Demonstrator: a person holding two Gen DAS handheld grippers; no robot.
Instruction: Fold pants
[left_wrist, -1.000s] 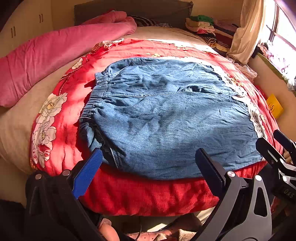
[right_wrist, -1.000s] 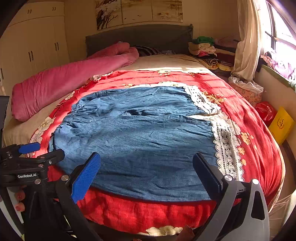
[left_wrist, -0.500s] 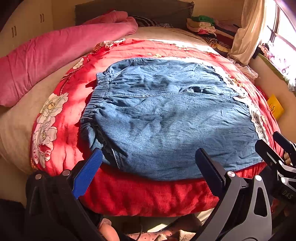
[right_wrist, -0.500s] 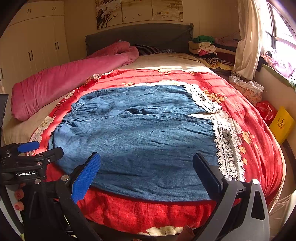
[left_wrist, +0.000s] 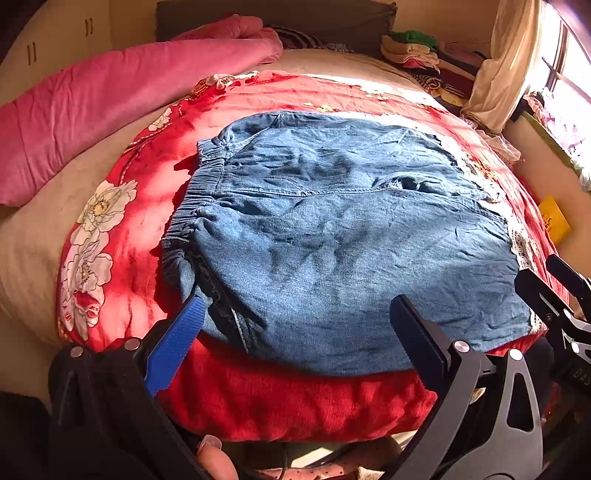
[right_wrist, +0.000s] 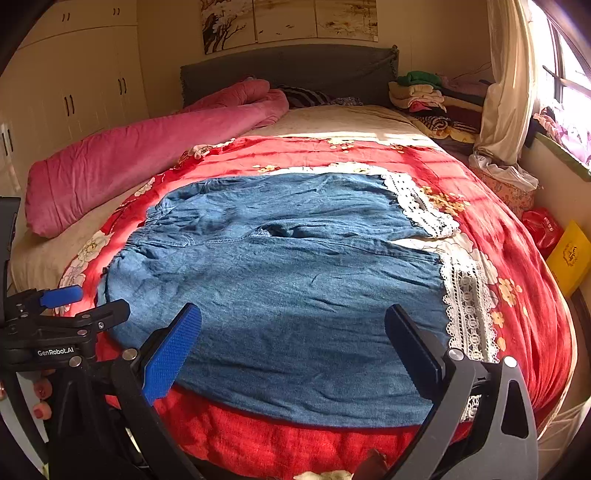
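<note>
The pants (right_wrist: 280, 295) lie spread flat on the red quilt (right_wrist: 517, 236), unfolded. The left gripper (left_wrist: 295, 325) and right gripper (right_wrist: 291, 332) hover at the near edge, jaws wide and empty. The next move is probably pinching the near hem.

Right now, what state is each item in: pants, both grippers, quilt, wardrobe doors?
Denim pants: spread flat on the bed, unfolded, lace cuffs to the right.
Left gripper: open, at the waistband end, holding nothing.
Right gripper: open, over the near leg, holding nothing.
Pink quilt: rolled up along the bed's left side.
Wardrobe doors: closed.
</note>
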